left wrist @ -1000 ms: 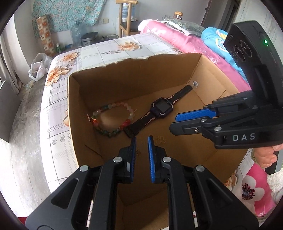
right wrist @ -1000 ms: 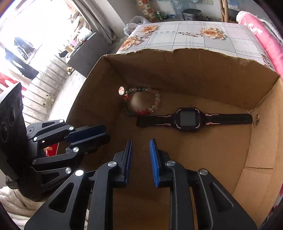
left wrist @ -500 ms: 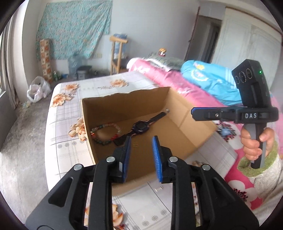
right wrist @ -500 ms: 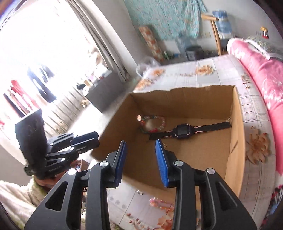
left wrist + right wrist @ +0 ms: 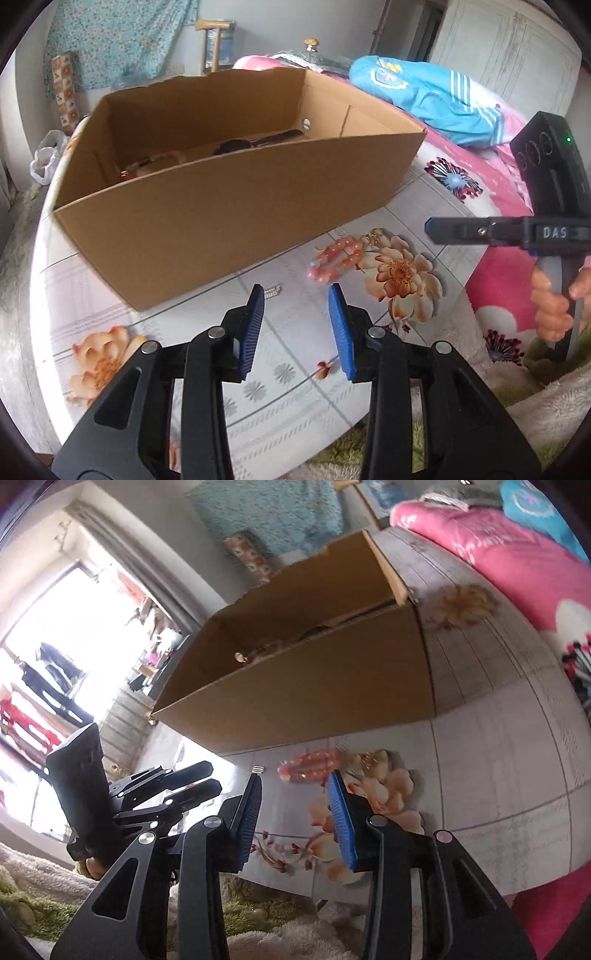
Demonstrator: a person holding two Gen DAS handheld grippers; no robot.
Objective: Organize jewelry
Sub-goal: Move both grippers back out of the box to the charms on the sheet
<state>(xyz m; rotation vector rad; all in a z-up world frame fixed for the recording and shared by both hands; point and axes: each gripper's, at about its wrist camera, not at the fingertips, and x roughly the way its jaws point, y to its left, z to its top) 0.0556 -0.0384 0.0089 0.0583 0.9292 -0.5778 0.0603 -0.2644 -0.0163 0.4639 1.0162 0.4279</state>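
cardboard box (image 5: 229, 206): watch (image 5: 236, 147) and beaded bracelet (image 5: 147, 164) inside, mostly hidden by near wall. pink bead bracelet (image 5: 334, 258) on table (image 5: 424, 206) outside, blurred. left gripper (image 5: 297, 325), right gripper (image 5: 293, 812): both spread, empty.

We have pulled both grippers back out of the cardboard box (image 5: 236, 221), jaws wider, facing the pink bracelet (image 5: 338, 258)
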